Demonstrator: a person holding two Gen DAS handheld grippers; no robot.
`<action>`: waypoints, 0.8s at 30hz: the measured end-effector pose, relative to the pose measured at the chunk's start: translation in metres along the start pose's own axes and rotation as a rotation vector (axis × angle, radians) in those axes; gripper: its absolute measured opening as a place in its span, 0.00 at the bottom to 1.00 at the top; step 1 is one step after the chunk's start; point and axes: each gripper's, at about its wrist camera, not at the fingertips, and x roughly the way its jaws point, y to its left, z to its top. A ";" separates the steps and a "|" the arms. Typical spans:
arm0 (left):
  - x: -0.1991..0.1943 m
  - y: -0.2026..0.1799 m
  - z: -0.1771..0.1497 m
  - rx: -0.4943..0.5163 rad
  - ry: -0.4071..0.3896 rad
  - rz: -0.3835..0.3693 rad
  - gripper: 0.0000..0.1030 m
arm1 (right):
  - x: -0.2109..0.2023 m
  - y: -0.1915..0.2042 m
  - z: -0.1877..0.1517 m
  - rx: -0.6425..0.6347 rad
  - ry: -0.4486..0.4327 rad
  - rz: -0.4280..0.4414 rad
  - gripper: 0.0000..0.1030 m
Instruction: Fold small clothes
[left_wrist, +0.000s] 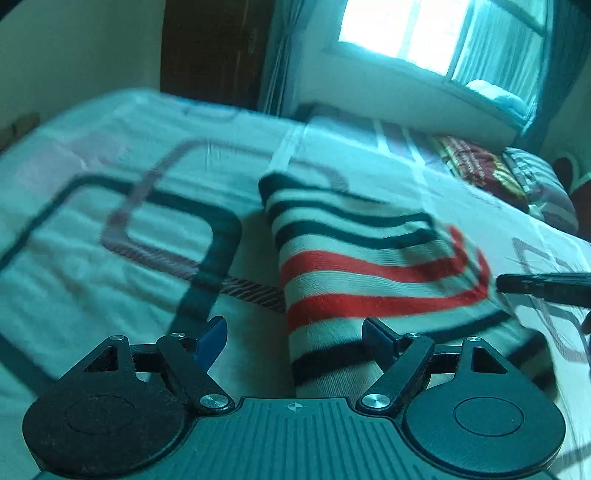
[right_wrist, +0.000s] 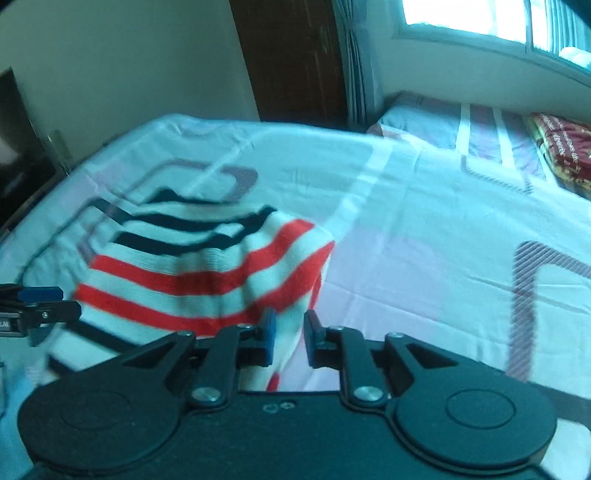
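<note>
- While lying on the bedsheet, the striped knit garment runs lengthwise away from the left gripper, whose jaws are spread wide, empty.
- Right gripper, level and low, has its jaws narrowly parted at the garment's edge, grasping nothing.

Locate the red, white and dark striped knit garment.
The striped knit garment lies on the patterned bedsheet, between the open left gripper and the right gripper.
</note>
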 end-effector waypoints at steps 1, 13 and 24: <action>-0.010 -0.002 -0.005 0.015 -0.013 -0.001 0.78 | -0.017 0.001 -0.005 -0.004 -0.030 0.012 0.21; -0.166 -0.039 -0.079 0.054 -0.165 0.042 1.00 | -0.181 0.051 -0.071 0.036 -0.174 -0.052 0.92; -0.251 -0.062 -0.130 0.049 -0.155 0.005 1.00 | -0.234 0.122 -0.131 0.073 -0.157 -0.142 0.99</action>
